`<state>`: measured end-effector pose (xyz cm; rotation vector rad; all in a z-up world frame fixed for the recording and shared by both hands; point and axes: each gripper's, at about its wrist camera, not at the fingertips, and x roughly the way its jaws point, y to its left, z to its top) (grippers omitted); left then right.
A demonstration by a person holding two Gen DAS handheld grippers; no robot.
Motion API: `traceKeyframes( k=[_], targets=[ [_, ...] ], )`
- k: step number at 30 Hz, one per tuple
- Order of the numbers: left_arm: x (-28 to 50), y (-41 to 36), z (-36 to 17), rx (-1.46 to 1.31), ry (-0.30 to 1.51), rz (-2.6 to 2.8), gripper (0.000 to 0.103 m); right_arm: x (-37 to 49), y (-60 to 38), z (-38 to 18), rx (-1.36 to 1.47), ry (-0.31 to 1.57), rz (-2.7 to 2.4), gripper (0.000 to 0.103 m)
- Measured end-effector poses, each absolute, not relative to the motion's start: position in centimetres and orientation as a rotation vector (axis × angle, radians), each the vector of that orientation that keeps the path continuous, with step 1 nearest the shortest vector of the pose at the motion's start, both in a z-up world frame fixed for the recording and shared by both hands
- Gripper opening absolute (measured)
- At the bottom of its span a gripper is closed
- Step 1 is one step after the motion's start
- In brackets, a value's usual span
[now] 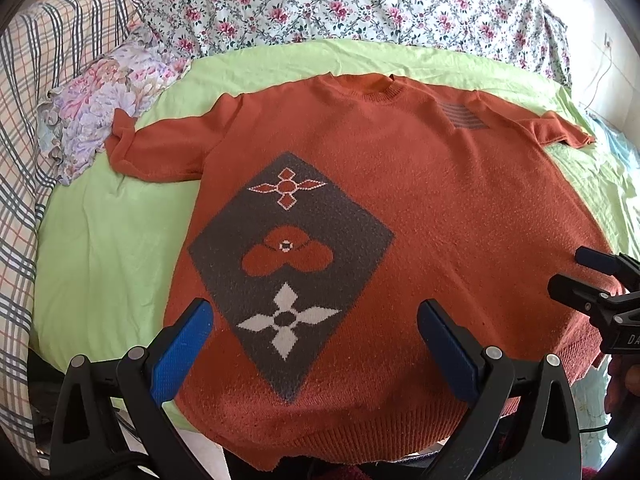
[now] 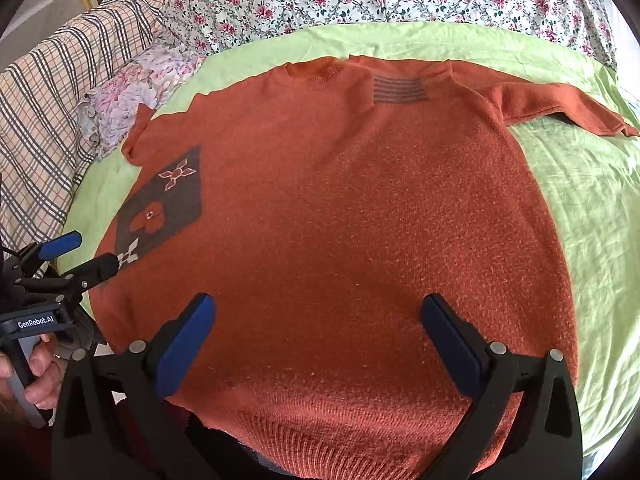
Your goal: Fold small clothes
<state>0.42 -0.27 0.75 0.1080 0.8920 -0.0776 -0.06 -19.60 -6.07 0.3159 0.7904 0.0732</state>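
An orange knitted sweater point(image 1: 420, 184) with a grey diamond patch point(image 1: 288, 256) lies flat and spread out on a light green sheet point(image 1: 104, 248), both sleeves out to the sides. It also shows in the right wrist view point(image 2: 360, 220). My left gripper point(image 1: 316, 320) is open and empty, hovering over the sweater's lower left part near the hem. My right gripper point(image 2: 318, 312) is open and empty over the lower right part. Each gripper shows in the other's view, the right one point(image 1: 576, 276) and the left one point(image 2: 86, 254).
A floral quilt point(image 1: 340, 4) is bunched along the far side of the bed. A plaid blanket point(image 1: 24, 160) and a pastel floral cloth point(image 1: 104, 104) lie at the left. Bare green sheet point(image 2: 592, 208) lies to the right of the sweater.
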Motion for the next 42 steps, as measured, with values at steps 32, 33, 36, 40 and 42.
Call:
traceKeyframes(
  k=[32, 33, 36, 40, 42],
  targets=[
    [0.7, -0.4, 0.7, 0.129, 0.858, -0.076, 0.102, 0.3, -19.9, -5.8, 0.332, 0.783, 0.080, 0.102],
    [0.9, -0.4, 0.7, 0.137, 0.851, -0.071, 0.102, 0.3, -20.0, -5.8, 0.333, 0.783, 0.079, 0.102],
    [1.2, -0.5, 0.7, 0.144, 0.842, -0.068, 0.102, 0.4, -20.5, -5.8, 0.341, 0.782, 0.076, 0.103],
    [1.6, -0.4, 0.5, 0.121, 0.865, -0.081, 0.102, 0.4, -21.3, -5.9, 0.363, 0.780, 0.072, 0.102],
    [2.2, -0.5, 0.4, 0.107, 0.885, -0.089, 0.102, 0.5, -21.8, -5.9, 0.369, 0.778, 0.069, 0.103]
  ],
)
